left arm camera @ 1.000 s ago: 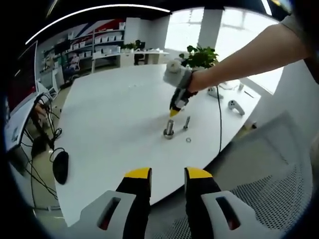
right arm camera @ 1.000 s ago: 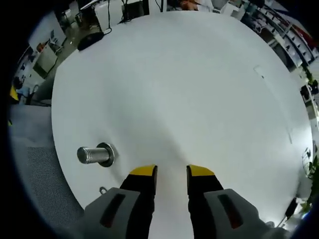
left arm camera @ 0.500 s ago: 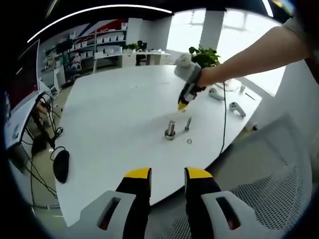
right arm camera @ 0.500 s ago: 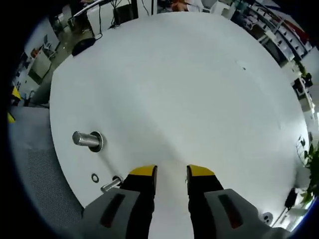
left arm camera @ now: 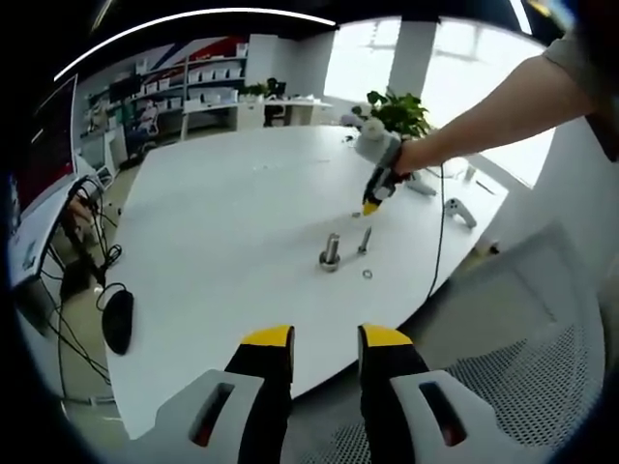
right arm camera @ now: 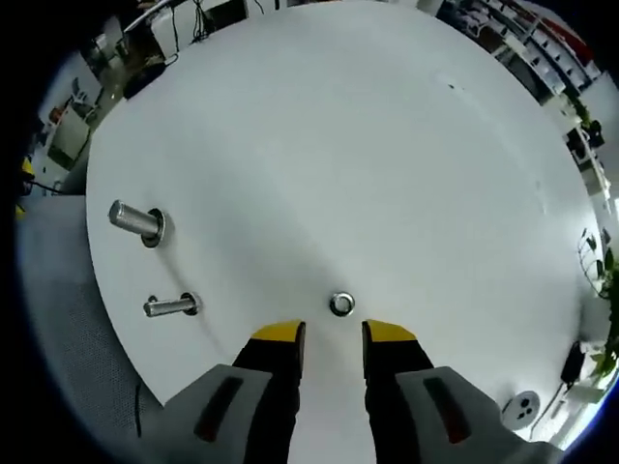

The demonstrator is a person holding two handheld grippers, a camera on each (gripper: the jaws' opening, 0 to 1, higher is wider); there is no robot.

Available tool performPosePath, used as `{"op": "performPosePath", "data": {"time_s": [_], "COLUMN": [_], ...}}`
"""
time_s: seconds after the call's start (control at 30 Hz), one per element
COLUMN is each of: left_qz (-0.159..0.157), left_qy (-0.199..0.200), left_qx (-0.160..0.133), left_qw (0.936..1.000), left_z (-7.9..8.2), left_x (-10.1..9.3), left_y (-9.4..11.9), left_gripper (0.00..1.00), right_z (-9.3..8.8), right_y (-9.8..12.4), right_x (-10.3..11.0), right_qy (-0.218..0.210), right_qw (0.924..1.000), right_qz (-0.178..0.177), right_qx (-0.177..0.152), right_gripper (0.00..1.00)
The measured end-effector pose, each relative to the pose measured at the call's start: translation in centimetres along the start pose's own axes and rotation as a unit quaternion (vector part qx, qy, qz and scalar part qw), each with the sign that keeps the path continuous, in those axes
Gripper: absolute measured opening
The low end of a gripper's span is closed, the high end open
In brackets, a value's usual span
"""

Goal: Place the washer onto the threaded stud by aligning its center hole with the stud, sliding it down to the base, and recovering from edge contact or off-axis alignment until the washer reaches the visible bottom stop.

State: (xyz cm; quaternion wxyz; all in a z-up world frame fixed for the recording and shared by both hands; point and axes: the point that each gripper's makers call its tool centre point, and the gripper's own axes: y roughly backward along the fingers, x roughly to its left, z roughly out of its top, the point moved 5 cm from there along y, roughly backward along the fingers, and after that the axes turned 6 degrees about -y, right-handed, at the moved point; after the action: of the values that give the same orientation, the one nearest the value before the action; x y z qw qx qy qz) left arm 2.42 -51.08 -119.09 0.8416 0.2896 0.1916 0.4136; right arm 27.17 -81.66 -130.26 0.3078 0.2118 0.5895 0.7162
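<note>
An upright threaded stud (left arm camera: 331, 251) stands on a wide base on the white table (left arm camera: 222, 222), with a thinner bolt (left arm camera: 364, 240) just to its right. A small washer (left arm camera: 367, 275) lies flat in front of that bolt. My right gripper (left arm camera: 369, 207), held in a person's hand, hovers beyond the bolt, tip down. In the right gripper view its jaws (right arm camera: 334, 333) stand open and empty, right behind a small metal ring (right arm camera: 340, 304) lying on the table. The stud (right arm camera: 135, 220) and bolt (right arm camera: 172, 306) sit off to the left. My left gripper (left arm camera: 326, 338) is open and empty, well short of the table.
A black mouse (left arm camera: 118, 324) and cables lie near the table's left edge. Two white controllers (left arm camera: 458, 208) and a cable rest at the far right, with a potted plant (left arm camera: 392, 108) behind. A mesh chair (left arm camera: 513, 367) stands close at the lower right.
The right gripper has drawn back from the stud, up and to the right. Its view now takes in the bolt and a small ring by its jaws. The left gripper has stayed put.
</note>
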Motion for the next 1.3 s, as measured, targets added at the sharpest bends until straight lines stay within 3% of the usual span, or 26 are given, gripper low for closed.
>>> {"op": "performPosePath", "data": {"time_s": [0.23, 0.53, 0.7, 0.9, 1.07, 1.17, 1.3], "left_qz": [0.002, 0.005, 0.003, 0.000, -0.002, -0.002, -0.005], "left_qy": [-0.001, 0.001, 0.000, -0.001, -0.002, -0.002, -0.002], "left_qx": [0.002, 0.008, 0.010, 0.010, 0.011, 0.009, 0.010], "left_qw": [1.0000, 1.0000, 1.0000, 0.9999, 0.9999, 1.0000, 0.9999], "left_z": [-0.1, -0.2, -0.2, -0.2, -0.2, -0.2, -0.3], "left_x": [0.0, 0.1, 0.1, 0.0, -0.1, -0.1, -0.1], "left_y": [0.0, 0.0, -0.1, -0.1, -0.1, -0.1, -0.1], "left_gripper": [0.24, 0.24, 0.24, 0.24, 0.24, 0.24, 0.24], "right_z": [0.8, 0.2, 0.5, 1.0, 1.0, 1.0, 1.1], "right_y": [-1.0, -2.1, -2.3, -2.3, -2.4, -2.4, -2.4], "right_x": [-0.1, -0.7, -0.5, -0.3, -0.3, -0.1, -0.2], "right_qy": [0.002, -0.013, -0.013, 0.036, 0.043, 0.078, 0.072], "right_qw": [1.0000, 0.9999, 0.9994, 0.9984, 0.9982, 0.9962, 0.9965], "right_qz": [-0.002, 0.008, 0.031, 0.029, 0.027, 0.032, 0.034], "right_qx": [-0.008, 0.000, 0.009, 0.033, 0.031, 0.020, 0.024], "right_gripper": [0.24, 0.23, 0.19, 0.19, 0.18, 0.17, 0.16]}}
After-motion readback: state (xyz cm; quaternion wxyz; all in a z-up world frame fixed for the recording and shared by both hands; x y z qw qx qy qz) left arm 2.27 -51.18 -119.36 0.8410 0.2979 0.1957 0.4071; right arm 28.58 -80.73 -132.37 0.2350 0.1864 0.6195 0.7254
